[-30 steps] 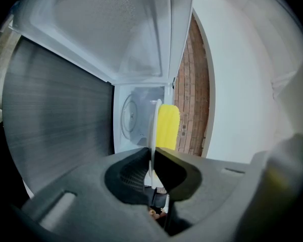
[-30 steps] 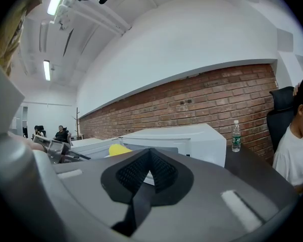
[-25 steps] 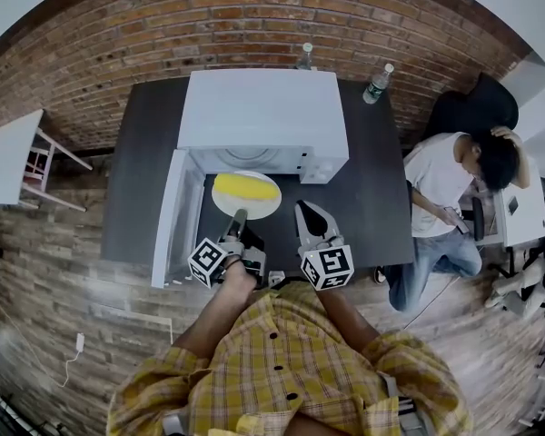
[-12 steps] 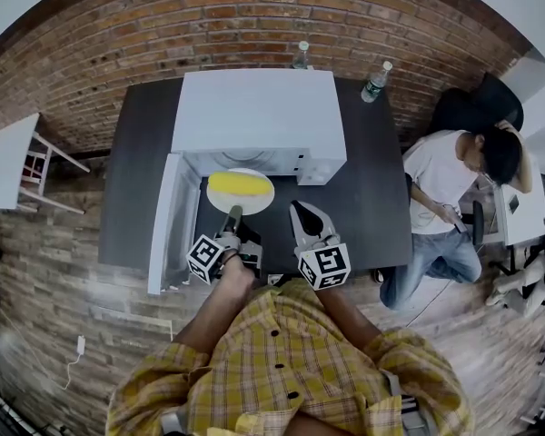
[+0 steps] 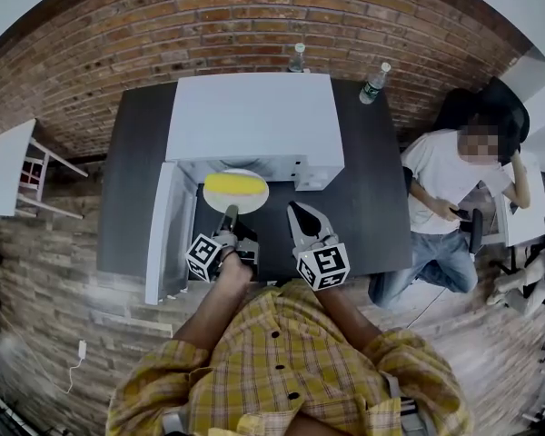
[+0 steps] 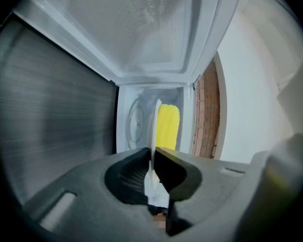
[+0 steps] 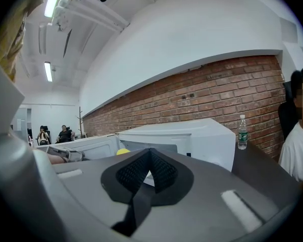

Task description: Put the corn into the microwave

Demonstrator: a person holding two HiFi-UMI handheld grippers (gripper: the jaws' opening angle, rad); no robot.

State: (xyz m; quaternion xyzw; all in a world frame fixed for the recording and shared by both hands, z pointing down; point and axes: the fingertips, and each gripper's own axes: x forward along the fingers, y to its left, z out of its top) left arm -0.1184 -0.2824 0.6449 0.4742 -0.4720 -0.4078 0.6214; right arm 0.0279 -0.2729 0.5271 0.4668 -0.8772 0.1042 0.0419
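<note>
Your microwave [image 5: 254, 116] stands on the dark tabletop [image 5: 372, 180] with its door [image 5: 166, 230] swung wide to the left, so the way in is open. The corn [image 5: 235, 184] lies on a white plate [image 5: 245, 205]. Your left gripper [image 5: 229, 214] has its jaws clenched on the plate's near rim. The left gripper view shows that rim pinched between the pads, with the yellow cob beyond them and the cavity with its turntable straight ahead. In the head view the plate hangs at the mouth of the microwave, its far edge at or just past the threshold. How far inside it reaches cannot be told from these views. Your right gripper [image 5: 300, 212] hovers just to the right of the plate, its jaws pressed together on nothing, touching neither plate nor oven.

I judge you well past halfway: the corn is up on its plate, the door is open, and the load is lined up with the opening. What is left is to carry the plate fully in, set it flat on the turntable, let go and draw the left gripper out. Hold the plate level as it goes in, since the cob lies loose on it and could roll
</note>
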